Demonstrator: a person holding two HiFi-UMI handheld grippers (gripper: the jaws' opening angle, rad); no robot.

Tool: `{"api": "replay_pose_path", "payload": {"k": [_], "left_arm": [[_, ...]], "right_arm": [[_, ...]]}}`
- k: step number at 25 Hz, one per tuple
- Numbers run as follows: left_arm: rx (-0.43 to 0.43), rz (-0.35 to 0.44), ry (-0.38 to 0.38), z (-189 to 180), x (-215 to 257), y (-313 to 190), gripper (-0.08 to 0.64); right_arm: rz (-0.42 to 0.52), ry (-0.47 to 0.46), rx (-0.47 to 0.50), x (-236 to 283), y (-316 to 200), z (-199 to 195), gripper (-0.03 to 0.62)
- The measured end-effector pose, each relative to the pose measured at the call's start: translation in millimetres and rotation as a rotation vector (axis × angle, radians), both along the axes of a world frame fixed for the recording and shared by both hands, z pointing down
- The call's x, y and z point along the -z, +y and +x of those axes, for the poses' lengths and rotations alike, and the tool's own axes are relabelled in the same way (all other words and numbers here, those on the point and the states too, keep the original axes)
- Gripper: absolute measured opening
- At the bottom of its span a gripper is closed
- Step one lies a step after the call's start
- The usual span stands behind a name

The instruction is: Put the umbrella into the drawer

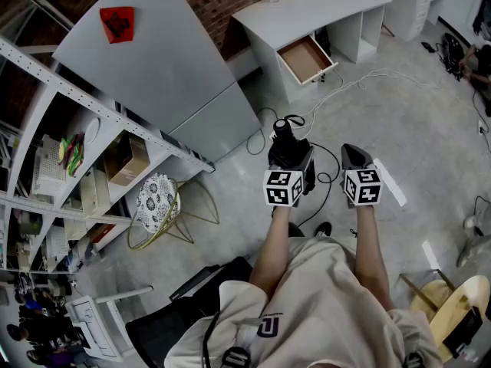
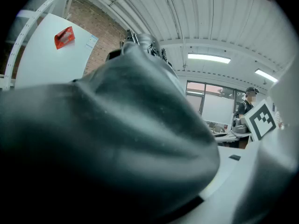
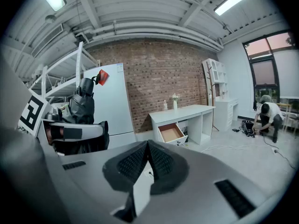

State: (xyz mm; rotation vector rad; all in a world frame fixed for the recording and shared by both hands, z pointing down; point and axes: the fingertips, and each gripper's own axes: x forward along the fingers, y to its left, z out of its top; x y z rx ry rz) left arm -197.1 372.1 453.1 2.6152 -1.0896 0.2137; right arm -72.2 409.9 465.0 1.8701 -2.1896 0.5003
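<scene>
Folded umbrella (image 1: 285, 133) in left gripper (image 1: 294, 159); drawer (image 1: 305, 58) open

Black umbrella (image 1: 285, 132) in left tool (image 1: 294, 164)

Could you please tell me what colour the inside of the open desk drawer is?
The drawer is light brown inside, clearest in the head view.

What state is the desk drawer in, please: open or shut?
Open: the drawer juts out from the white desk, its brown inside exposed in both the head and right gripper views.
</scene>
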Motion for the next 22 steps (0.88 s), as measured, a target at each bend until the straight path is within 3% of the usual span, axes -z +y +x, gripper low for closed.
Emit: {"api": "replay_pose_path", "payload": {"k": [6, 12, 17, 22], "left_arm": [[0.045, 0.005, -0.004, -4.2, 1.1, -6.6, 0.265], [0.053, 0.022, -0.028, -5.8, 6.4, -5.4, 0.265], [0.078, 0.022, 0.029, -18.8, 12.6, -11.6, 0.265], [0.092, 0.024, 0.023, -25.2, 10.8, -29.5, 0.265]], "right_arm": [[-0.001, 0.005, 0.057, -1.6, -8.4, -6.0, 0.067], [0.03, -0.018, 0.043, 8.6, -11.6, 3.2, 0.068], [0.03, -0.075, 0.034, 5.3, -15.3, 7.7, 0.069], [0.01, -0.108, 0.025, -1.0, -33.1, 11.6, 0.069]]}}
